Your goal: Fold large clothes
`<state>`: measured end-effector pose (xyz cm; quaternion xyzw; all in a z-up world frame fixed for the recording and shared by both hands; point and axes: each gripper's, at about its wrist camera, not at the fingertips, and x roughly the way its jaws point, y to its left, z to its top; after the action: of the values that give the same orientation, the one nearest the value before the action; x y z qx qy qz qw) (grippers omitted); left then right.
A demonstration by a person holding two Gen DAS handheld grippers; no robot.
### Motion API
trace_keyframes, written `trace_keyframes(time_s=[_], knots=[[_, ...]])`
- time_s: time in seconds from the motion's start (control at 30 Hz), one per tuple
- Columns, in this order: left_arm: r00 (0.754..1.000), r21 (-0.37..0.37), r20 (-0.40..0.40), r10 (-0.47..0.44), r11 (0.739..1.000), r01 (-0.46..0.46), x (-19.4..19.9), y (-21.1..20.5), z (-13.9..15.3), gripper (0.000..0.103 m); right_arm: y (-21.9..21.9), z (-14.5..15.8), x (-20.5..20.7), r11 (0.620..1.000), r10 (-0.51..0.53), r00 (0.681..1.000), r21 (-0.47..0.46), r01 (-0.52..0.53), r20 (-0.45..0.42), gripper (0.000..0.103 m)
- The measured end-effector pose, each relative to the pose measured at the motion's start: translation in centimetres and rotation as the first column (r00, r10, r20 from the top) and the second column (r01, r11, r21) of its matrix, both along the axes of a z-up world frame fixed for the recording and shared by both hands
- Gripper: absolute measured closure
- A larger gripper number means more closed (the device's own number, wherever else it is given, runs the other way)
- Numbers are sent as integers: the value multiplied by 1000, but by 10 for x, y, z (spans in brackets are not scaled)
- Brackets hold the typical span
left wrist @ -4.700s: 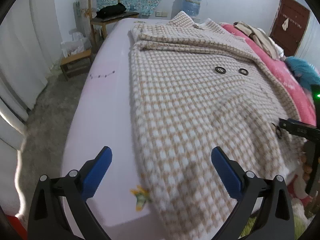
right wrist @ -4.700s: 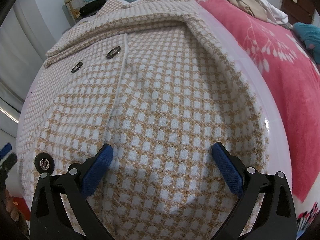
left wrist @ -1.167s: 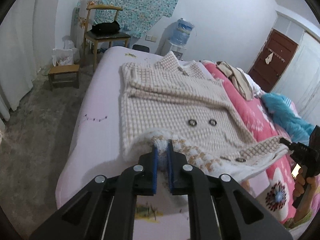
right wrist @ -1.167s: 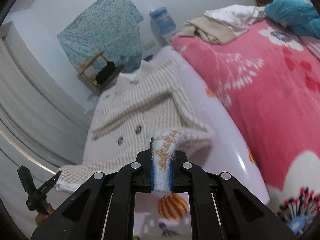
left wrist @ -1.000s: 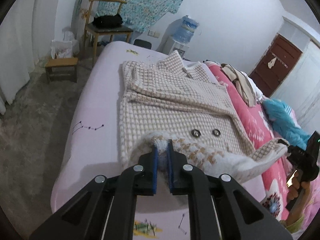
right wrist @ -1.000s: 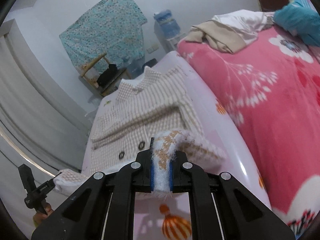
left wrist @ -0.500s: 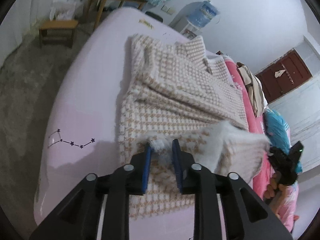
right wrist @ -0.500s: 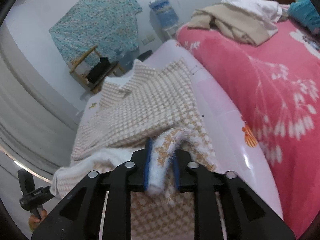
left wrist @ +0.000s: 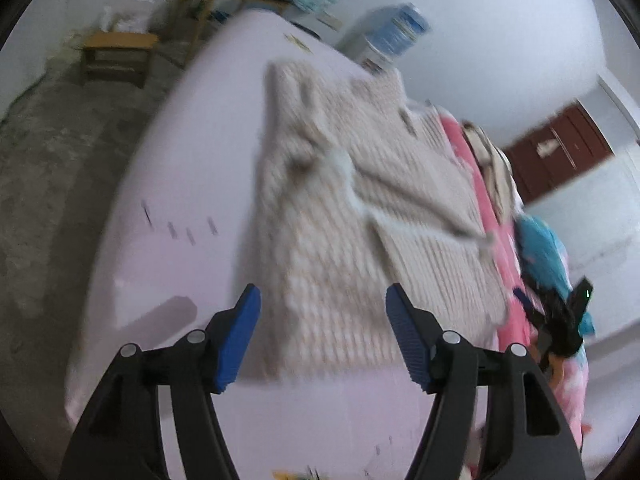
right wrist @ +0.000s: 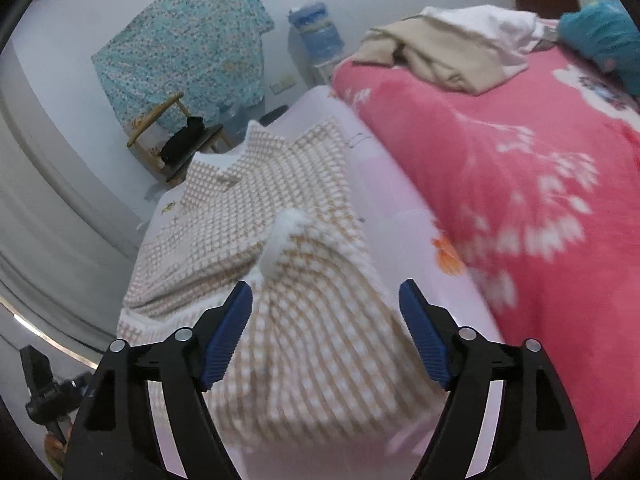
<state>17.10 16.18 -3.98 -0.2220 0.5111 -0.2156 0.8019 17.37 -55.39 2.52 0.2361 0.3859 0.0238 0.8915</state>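
A beige-and-white checked coat (left wrist: pixel 352 216) lies on the pale pink bed sheet (left wrist: pixel 168 208), its lower half folded up over its upper half. It also shows in the right wrist view (right wrist: pixel 304 280), with the fluffy white hem (right wrist: pixel 280 236) lying on top. My left gripper (left wrist: pixel 323 336) is open and empty just above the near folded edge. My right gripper (right wrist: pixel 325 334) is open and empty over the coat's near right part. The right gripper shows at the far right of the left wrist view (left wrist: pixel 560 320), and the left gripper at the lower left of the right wrist view (right wrist: pixel 44 392).
A pink flowered blanket (right wrist: pixel 520 184) covers the bed to the right, with loose beige and white clothes (right wrist: pixel 452 48) and a teal item (right wrist: pixel 600 32) on it. A wooden chair (right wrist: pixel 176 136), a small stool (left wrist: pixel 116 52) and a water dispenser (right wrist: pixel 316 32) stand beyond the bed's far end.
Both grippers carried the coat's hem up and forward over the upper half, then opened and let go. The hem now lies on the coat and both grippers have pulled back.
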Motion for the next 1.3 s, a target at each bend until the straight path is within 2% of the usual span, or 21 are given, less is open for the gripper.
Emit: trace_keyframes(time_s=[0.13, 0.2, 0.33, 0.43, 0.5, 0.57, 0.6, 0.63, 0.67, 0.7, 0.77, 0.83, 0.9, 1.03, 1.1, 1.2, 1.27, 1.3], knots=[[999, -15, -23, -39, 999, 39, -34, -13, -17, 34, -15, -8, -43, 998, -39, 998, 45, 42, -54, 29], [998, -64, -57, -40, 997, 36, -45, -14, -29, 34, -20, -19, -56, 995, -48, 995, 83, 56, -92, 29], [994, -158, -104, 22, 987, -38, -47, -8, -49, 34, -26, -43, -69, 985, -67, 986, 149, 90, -152, 29], [989, -236, -99, 107, 963, -128, -39, 3, -55, 34, -28, -55, -65, 973, -72, 984, 205, 105, -164, 30], [983, -269, -95, 158, 947, -178, -32, 8, -57, 34, -25, -56, -60, 972, -72, 986, 212, 103, -148, 34], [982, -244, -79, 174, 951, -188, -27, 4, -55, 36, -23, -57, -51, 974, -82, 987, 198, 108, -135, 42], [982, -222, -65, 178, 957, -188, -25, 1, -53, 41, -23, -58, -46, 973, -91, 987, 198, 116, -132, 45], [981, -180, -44, 187, 965, -192, -22, -5, -51, 46, -23, -60, -42, 971, -100, 987, 203, 125, -128, 52], [981, -143, -26, 192, 971, -193, -22, -9, -50, 58, -22, -61, -38, 971, -105, 986, 203, 129, -126, 60], [981, -81, 0, 195, 978, -194, -20, -14, -48, 71, -21, -63, -34, 972, -112, 985, 194, 135, -129, 63], [981, 36, 47, 187, 981, -189, -18, -23, -43, 83, -17, -61, -26, 976, -122, 984, 165, 142, -131, 87], [977, 88, 111, 183, 977, -194, -25, -28, -28, 89, -11, -45, -29, 982, -118, 987, 135, 132, -107, 92], [962, 145, 222, 161, 970, -196, -42, -33, -2, 90, -7, -16, -45, 987, -116, 993, 109, 119, -32, 94], [942, 163, 310, 126, 970, -183, -66, -30, 34, 91, 1, 25, -75, 991, -93, 995, 97, 89, 46, 95], [945, 153, 302, 127, 972, -180, -80, -17, 45, 91, 3, 35, -92, 993, -73, 996, 96, 67, 51, 95], [963, 106, 232, 136, 981, -164, -94, 6, 45, 90, 0, 32, -120, 988, -46, 999, 148, 45, 5, 94], [983, 74, 121, 137, 986, -147, -103, 24, 25, 87, 2, 13, -123, 982, -15, 997, 188, 28, -71, 90], [987, 69, 60, 152, 985, -156, -104, 33, 11, 82, 0, 0, -126, 978, 0, 993, 207, 25, -117, 87]])
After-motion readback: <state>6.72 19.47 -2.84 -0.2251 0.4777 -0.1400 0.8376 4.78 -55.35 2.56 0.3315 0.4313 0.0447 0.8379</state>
